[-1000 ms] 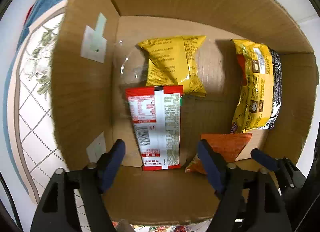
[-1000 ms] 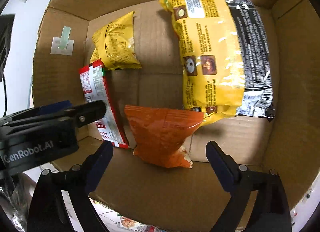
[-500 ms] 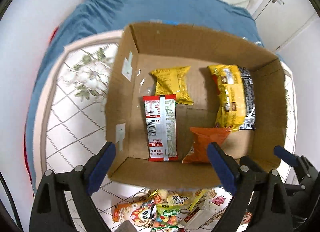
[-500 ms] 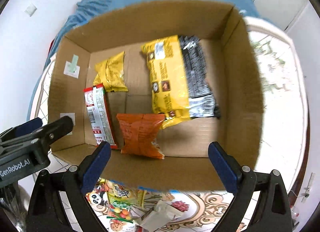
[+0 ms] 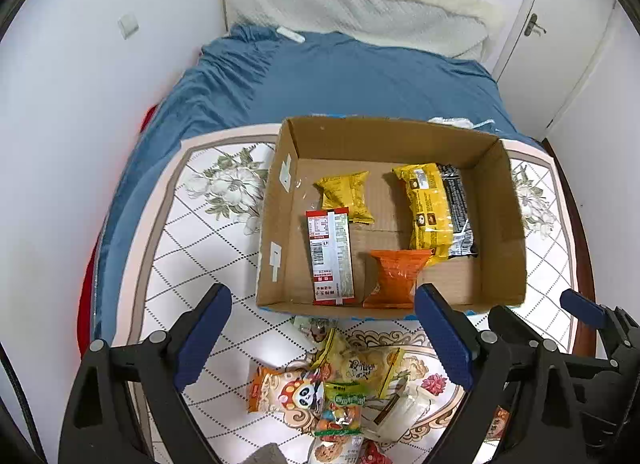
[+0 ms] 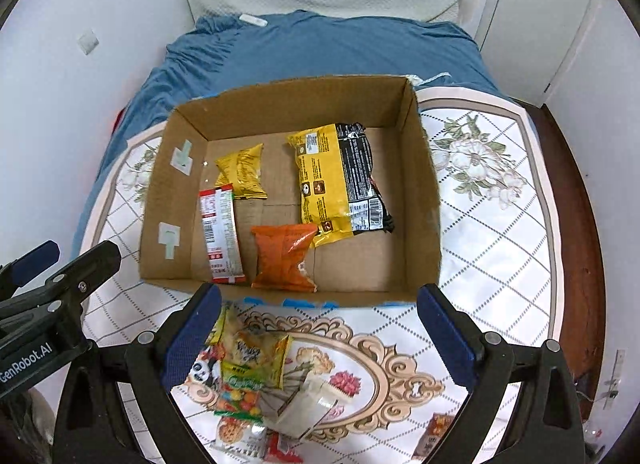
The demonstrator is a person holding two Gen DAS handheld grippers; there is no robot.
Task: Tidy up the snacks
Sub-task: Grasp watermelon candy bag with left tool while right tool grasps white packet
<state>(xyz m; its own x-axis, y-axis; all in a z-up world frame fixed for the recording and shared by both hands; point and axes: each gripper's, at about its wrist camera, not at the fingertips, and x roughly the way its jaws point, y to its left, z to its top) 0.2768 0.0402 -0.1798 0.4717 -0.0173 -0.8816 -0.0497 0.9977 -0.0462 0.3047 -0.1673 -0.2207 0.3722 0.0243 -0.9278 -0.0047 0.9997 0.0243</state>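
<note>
Both grippers have been drawn up out of the cardboard box (image 5: 500, 192); the fingers of the left gripper (image 5: 322, 338) and right gripper (image 6: 320, 330) stand spread, the left's having just been opening, nothing between. The loose snack pile (image 6: 248, 380) lies directly beneath, nearer the left.

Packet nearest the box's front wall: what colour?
Orange, clearest in the right wrist view.

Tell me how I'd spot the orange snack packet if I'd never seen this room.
Find the open cardboard box on the patterned mat at the foot of the blue bed. Look along the box's near wall, in the middle. The orange packet lies there, the only plain orange one, between a long red-and-white packet and a big yellow-and-black bag.
</note>
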